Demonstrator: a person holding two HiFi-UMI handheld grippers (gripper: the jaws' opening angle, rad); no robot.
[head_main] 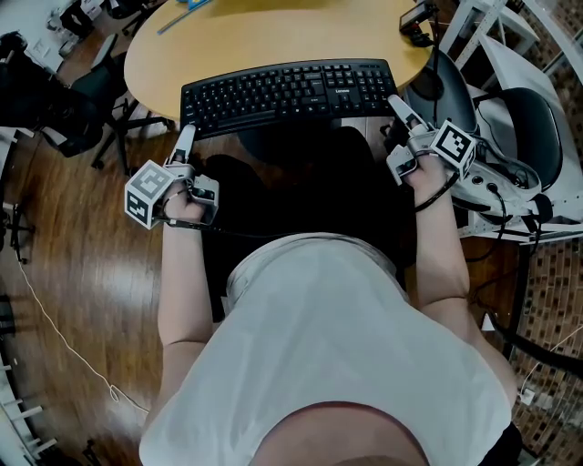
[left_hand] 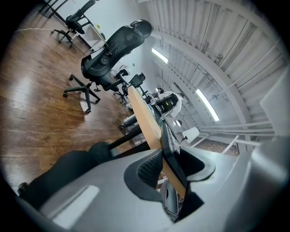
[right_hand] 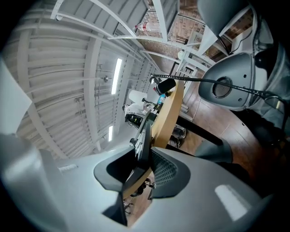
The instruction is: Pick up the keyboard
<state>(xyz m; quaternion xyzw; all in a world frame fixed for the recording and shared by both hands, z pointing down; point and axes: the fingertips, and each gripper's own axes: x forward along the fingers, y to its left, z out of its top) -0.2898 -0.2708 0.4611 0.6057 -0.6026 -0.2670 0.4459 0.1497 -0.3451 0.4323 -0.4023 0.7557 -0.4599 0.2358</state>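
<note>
A black keyboard lies along the near edge of the round wooden table. My left gripper is at its left end and my right gripper at its right end. In the left gripper view the jaws close over the keyboard's end and the table's wooden edge, with the ribbed pad against the underside. The right gripper view shows the same: the jaws sit snug round the keyboard's end beside the table edge.
A black office chair stands at the left on the wooden floor, and a grey one close at the right. A small dark device sits on the table's far right. A thin cable trails over the floor at the left.
</note>
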